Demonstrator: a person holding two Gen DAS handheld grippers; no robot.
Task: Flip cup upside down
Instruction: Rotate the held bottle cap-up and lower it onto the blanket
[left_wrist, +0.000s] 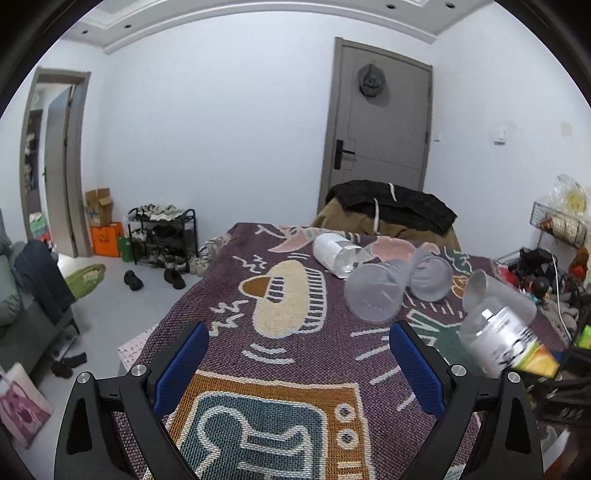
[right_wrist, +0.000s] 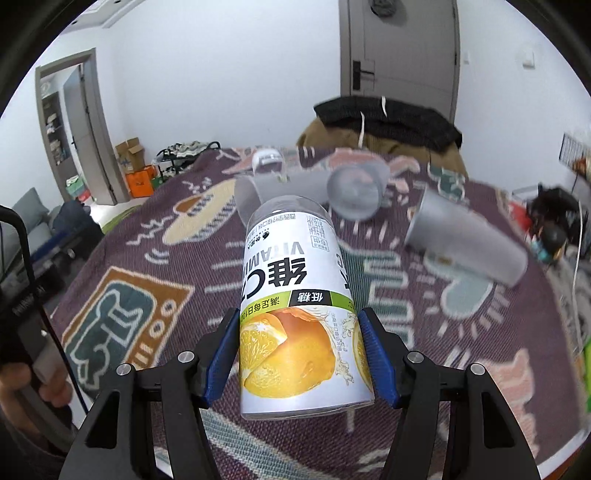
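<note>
Cup with an orange-fruit label (right_wrist: 295, 306) sits clamped between the blue pads of the right gripper (right_wrist: 299, 354), which is closed on its lower, fruit-printed part. The cup is lifted above the patterned cloth (right_wrist: 122, 280) that covers the table, and its printed text reads upside down in the right wrist view. Its clear end points away from the camera, toward the middle of the table. In the left wrist view the same cup (left_wrist: 506, 339) shows at the right edge of the table, tilted and blurred.

The left gripper (left_wrist: 299, 354) hangs over the near edge of the cloth with its blue pads wide apart and nothing between them.

Four other cups lie on their sides toward the far edge of the table. A white-labelled clear cup (left_wrist: 336, 254) is farthest back. Just in front of it a frosted cup (left_wrist: 376, 291) shows its round end to the left camera, and a second frosted cup (left_wrist: 432, 277) lies just beside it on the right; whether the two touch I cannot tell. A grey cup (right_wrist: 465, 240) lies apart from them near the right edge.

Behind the far edge, dark and brown clothes (left_wrist: 391, 210) are heaped. A grey door (left_wrist: 384, 118) stands in the wall beyond.
</note>
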